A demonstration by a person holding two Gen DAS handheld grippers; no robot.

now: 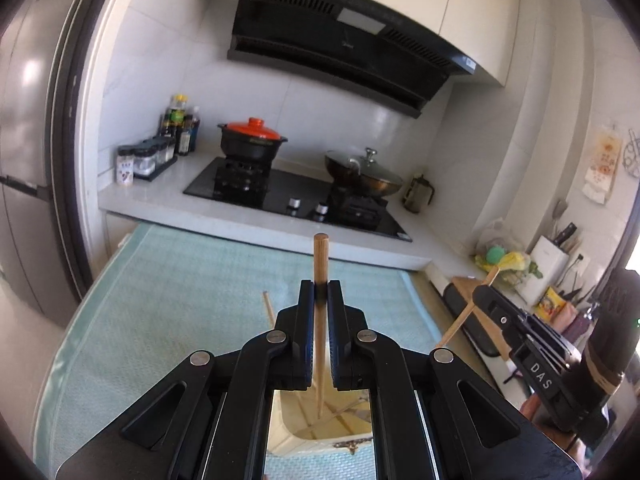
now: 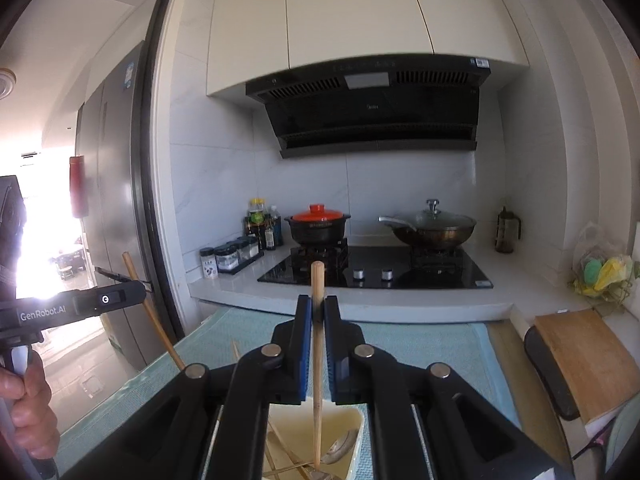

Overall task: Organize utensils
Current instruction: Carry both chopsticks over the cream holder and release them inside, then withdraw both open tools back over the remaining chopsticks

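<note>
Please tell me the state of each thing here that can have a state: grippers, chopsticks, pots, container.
Left gripper: shut on a chopstick.
Left chopstick: upright, tip down in the container.
Right gripper: shut on a chopstick.
Right chopstick: upright, tip down in the container.
Cream container: open, holds utensils.
Clay pot: lid on.
Wok: glass lid on.

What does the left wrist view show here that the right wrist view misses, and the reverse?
Only the left wrist view shows the white knife block at the far right. Only the right wrist view shows the spoon lying in the cream container, the red cylinder by the doorway, and the person's hand. Both show each gripper, left and right, shut on an upright wooden chopstick over the teal mat, plus the red-lidded pot.
</note>
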